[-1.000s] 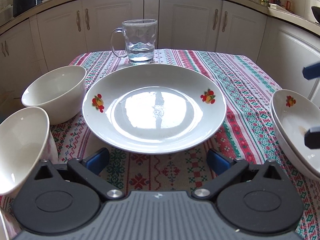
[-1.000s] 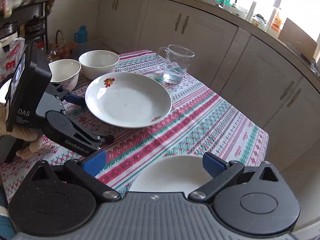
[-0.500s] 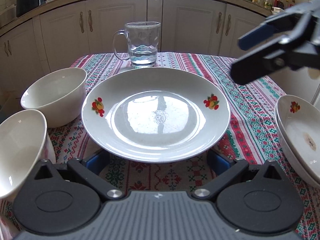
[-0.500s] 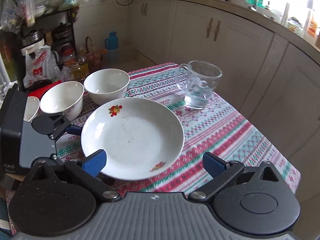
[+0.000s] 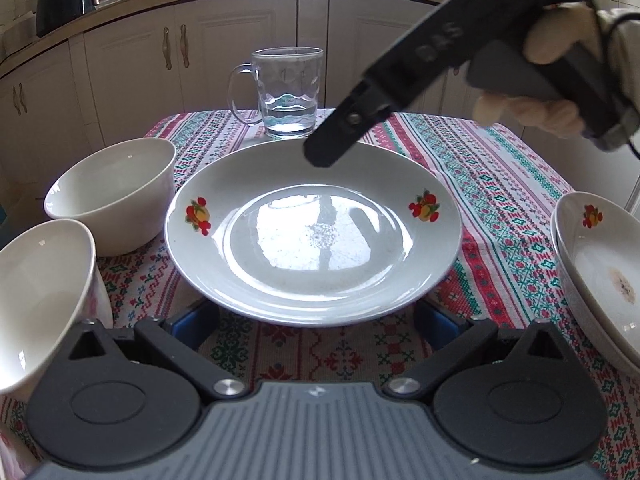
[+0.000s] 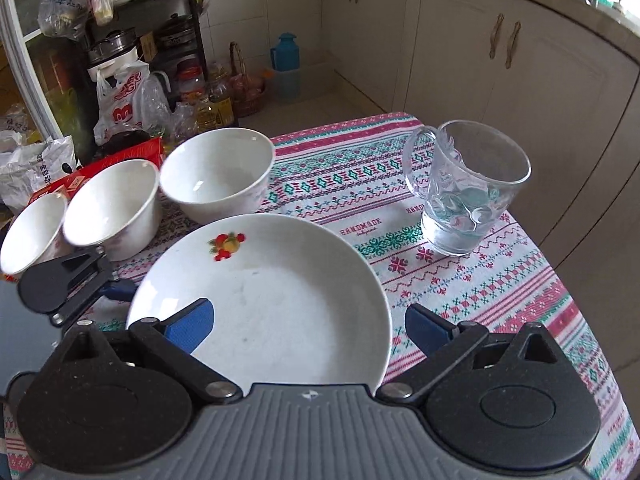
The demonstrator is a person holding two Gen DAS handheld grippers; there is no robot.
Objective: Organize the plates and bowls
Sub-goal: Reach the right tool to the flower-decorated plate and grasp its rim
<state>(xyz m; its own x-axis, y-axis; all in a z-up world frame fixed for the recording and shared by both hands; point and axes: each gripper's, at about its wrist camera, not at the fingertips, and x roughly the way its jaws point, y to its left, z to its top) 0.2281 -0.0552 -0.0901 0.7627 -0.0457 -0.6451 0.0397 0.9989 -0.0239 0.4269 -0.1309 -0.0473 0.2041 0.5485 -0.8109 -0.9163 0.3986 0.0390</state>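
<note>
Overhead, both wide-open tongs, left (image 5: 316, 320) and right (image 6: 310, 326), flank the empty-held fruit-print plate (image 5: 314, 232).

Left gripper's fingers (image 5: 188, 322) — tips hidden under the plate (image 5: 314, 232), stacked plates (image 5: 600, 276) cut off at right edge
</note>
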